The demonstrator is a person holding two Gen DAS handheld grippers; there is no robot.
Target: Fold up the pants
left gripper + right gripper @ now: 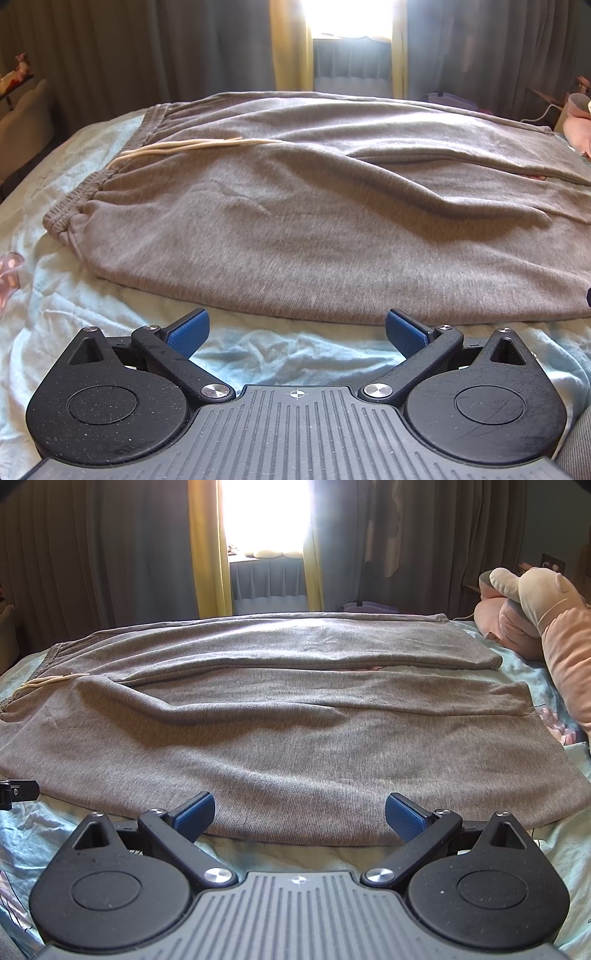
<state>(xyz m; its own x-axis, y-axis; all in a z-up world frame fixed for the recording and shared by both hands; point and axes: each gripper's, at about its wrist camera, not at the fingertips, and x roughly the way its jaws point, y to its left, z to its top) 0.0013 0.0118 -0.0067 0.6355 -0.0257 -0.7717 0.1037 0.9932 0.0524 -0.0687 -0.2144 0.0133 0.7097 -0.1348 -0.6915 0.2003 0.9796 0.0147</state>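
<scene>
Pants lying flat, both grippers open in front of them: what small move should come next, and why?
Probably ease both forward to pinch the near edge. The left gripper and right gripper are open, holding nothing; the grey pants lie spread flat, legs side by side, unfolded.

home bedroom, bed point(92, 302) with pale blue rumpled sheet, grey floor-length curtains point(110, 554), yellow inner drapes point(207, 554) framing bright window point(266, 513), pink plush toy point(535, 605) at bedside
</scene>
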